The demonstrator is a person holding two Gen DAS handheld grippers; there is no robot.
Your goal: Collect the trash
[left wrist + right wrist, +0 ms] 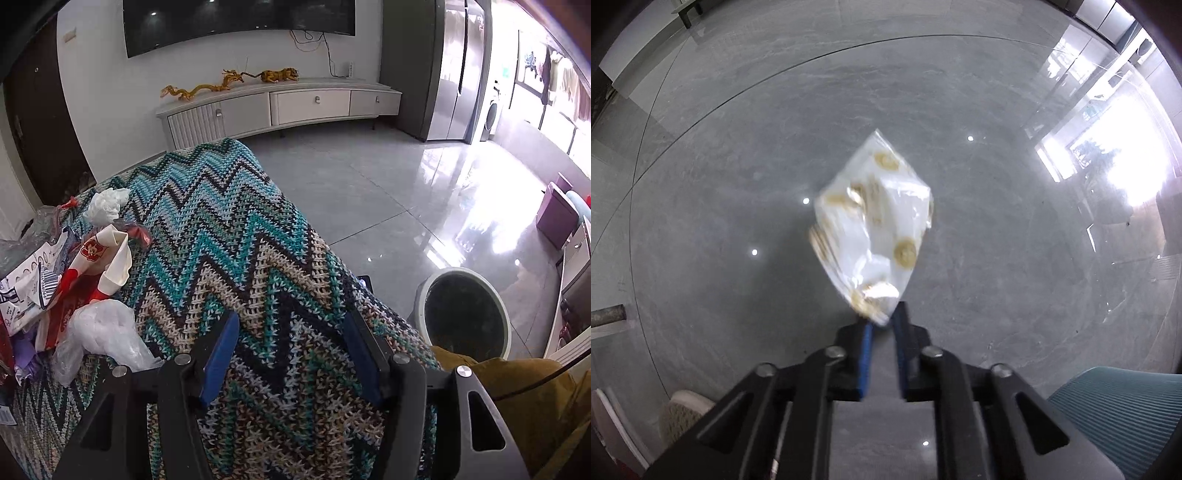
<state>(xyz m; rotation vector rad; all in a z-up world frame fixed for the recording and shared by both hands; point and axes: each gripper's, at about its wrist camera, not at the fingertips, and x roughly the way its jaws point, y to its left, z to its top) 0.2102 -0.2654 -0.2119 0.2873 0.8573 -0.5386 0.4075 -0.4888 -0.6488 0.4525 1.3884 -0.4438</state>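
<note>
The glossy grey tiled floor (369,192) is the largest thing in view, running bare from the low white media cabinet (280,107) at the far wall to the bright doorway on the right. In the right wrist view the same floor (720,221) fills nearly the whole frame, with only a teal ribbed chair seat (1123,406) at the lower right edge and a pale woven basket (683,417) at the lower left edge.

Next in size is the surface under a teal, black and cream zigzag knitted cloth (236,258), which slopes away from the left gripper (291,332). Its right edge falls off toward the floor, and just beyond that edge stands a round white bin with a dark inside (465,314), mouth upward.

On the cloth's left side lies a heap of trash: red-and-white printed wrappers (92,269), a crumpled clear plastic bag (103,332) and a crumpled white tissue (105,205) farther back. The middle and right of the cloth are bare.

The left gripper hovers over the cloth with its blue-padded jaws spread wide and nothing between them.

The right gripper (884,323) has its jaws nearly closed, pinching the lower corner of a white plastic wrapper with gold round prints (875,225), which hangs above the floor, blurred.
</note>
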